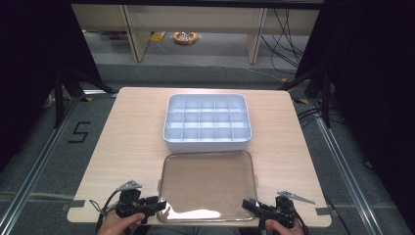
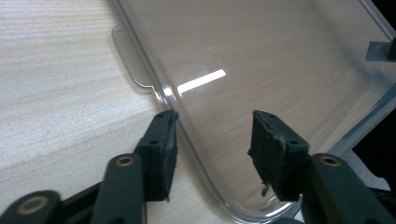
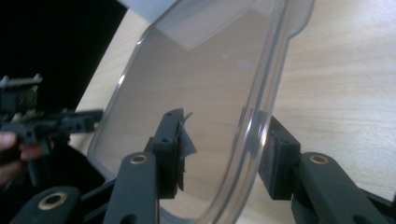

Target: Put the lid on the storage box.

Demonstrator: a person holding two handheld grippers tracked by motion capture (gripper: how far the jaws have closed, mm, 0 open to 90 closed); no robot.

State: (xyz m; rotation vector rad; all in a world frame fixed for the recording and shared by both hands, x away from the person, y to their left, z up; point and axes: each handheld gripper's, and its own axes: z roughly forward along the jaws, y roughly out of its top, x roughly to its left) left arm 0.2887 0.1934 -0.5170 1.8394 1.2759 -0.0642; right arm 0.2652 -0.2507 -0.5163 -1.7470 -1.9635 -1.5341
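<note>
High view: clear rectangular plastic lid [image 1: 206, 186] lies flat on light wood table [image 1: 127, 142], just in front of white compartmented plastic tray [image 1: 207, 122]; left gripper [image 1: 159, 205] at lid's near-left corner, right gripper [image 1: 247, 204] at near-right corner. Left gripper view: jaws spread, lid's rim passing betw. them, left pad [image 2: 164, 154] just beside rim, no pinch seen. Right gripper view: jaws spread w/ lid's edge betw. them, not pressed together; other gripper [image 3: 51, 122] past lid's far side.

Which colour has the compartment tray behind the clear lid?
Pale blue-grey. The compartment tray shows best in the high view.
</note>
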